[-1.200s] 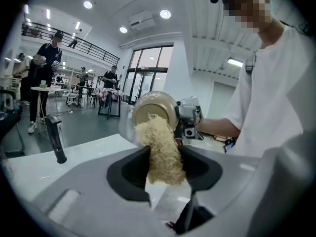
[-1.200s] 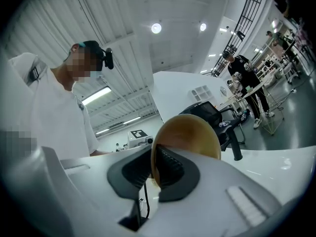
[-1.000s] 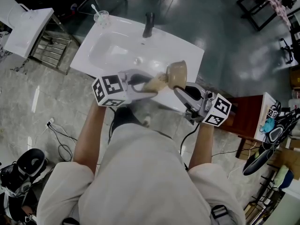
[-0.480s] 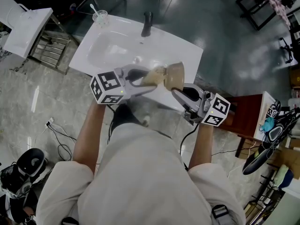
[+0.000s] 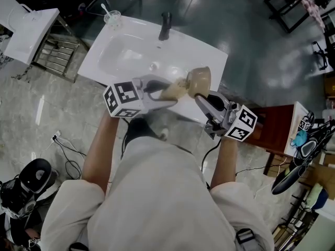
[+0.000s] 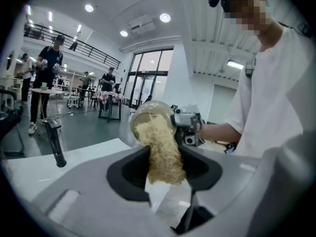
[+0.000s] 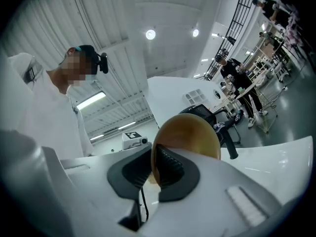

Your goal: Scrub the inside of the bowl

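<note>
A tan bowl (image 5: 200,79) is held on its side above the sink's front edge, mouth facing left. My right gripper (image 5: 201,101) is shut on its rim, one jaw inside and one outside, as the right gripper view shows around the bowl (image 7: 193,132). My left gripper (image 5: 168,94) is shut on a tan fibrous scrubber (image 5: 176,90). In the left gripper view the scrubber (image 6: 160,149) runs from my jaws into the bowl's (image 6: 148,108) mouth and touches its inside.
A white sink (image 5: 125,54) with a dark faucet (image 5: 165,26) lies below and beyond the grippers. A clear cup (image 5: 112,19) stands at its far left corner. A metal rack (image 5: 55,54) is left, a brown stand (image 5: 272,129) right. People stand in the background.
The left gripper with the scrubber slid a little left and up, then came back toward the bowl. The bowl and right gripper shifted only slightly.
</note>
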Action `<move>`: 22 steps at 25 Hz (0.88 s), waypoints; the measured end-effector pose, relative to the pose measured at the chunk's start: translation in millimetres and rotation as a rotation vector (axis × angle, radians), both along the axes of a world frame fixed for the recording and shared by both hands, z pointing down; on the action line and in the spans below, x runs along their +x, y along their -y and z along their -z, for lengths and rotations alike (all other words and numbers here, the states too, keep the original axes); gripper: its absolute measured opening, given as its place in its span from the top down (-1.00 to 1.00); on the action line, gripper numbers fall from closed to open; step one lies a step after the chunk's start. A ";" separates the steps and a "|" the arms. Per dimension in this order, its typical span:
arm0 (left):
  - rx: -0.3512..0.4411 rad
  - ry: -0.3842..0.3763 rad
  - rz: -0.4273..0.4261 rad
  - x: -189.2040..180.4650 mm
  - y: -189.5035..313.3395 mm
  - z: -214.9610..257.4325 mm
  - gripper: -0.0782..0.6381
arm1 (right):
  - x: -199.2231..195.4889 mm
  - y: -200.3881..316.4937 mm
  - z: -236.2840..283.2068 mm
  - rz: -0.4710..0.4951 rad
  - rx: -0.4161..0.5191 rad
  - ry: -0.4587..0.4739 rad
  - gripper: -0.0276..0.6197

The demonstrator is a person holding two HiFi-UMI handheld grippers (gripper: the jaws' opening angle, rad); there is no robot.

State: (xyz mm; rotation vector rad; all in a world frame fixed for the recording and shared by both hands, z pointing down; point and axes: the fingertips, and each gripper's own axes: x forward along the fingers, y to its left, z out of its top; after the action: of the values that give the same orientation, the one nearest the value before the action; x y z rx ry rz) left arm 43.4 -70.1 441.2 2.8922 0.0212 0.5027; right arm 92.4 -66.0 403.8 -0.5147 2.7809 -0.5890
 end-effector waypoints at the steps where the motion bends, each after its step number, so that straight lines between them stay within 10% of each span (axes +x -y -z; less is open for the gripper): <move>1: -0.002 -0.013 0.002 -0.2 -0.2 2.1 0.29 | -1.2 0.5 -2.4 -0.002 -0.001 -0.017 0.87; 8: 0.006 -0.071 0.091 -3.7 12.8 12.3 0.29 | -7.7 -0.4 -4.5 0.012 0.014 -0.076 0.87; 22: 0.182 -0.183 0.632 -45.0 61.5 56.5 0.28 | -9.2 29.4 12.1 -0.253 0.040 -0.394 0.87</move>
State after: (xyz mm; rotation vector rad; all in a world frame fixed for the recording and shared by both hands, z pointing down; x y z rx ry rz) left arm -1.6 -131.6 384.8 2.8735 -0.9156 0.1256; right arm 83.3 -95.4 391.7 -1.0567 3.0050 -0.4099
